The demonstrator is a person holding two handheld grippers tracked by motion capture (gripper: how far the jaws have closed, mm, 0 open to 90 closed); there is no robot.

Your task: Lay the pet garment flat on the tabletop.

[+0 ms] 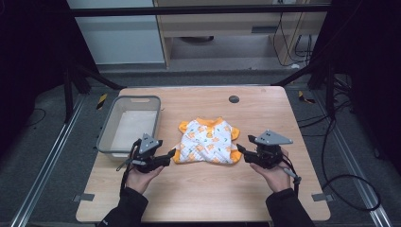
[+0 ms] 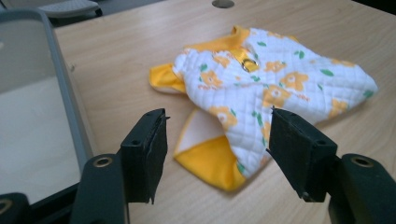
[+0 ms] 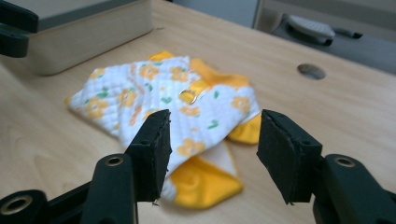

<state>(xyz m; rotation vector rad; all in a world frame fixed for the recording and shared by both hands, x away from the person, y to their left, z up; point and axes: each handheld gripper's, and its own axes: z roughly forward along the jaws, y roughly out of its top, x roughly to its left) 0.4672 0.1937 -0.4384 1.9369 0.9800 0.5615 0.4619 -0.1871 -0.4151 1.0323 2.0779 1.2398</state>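
A small quilted garment (image 1: 207,141), white with orange flowers and orange trim, lies flat in the middle of the wooden table (image 1: 265,104). My left gripper (image 1: 171,153) is open just at the garment's near left corner. In the left gripper view that orange corner (image 2: 210,161) lies between the spread jaws, untouched. My right gripper (image 1: 240,150) is open beside the garment's near right corner. The right gripper view shows the orange corner (image 3: 203,179) between its black fingers (image 3: 152,149). A metal ring (image 2: 249,64) sits on the garment's chest.
A grey plastic basket (image 1: 105,131) stands on the table's left side, close behind my left hand. A round cable hole (image 1: 233,99) is at the table's far middle. Bare wood lies in front of the garment.
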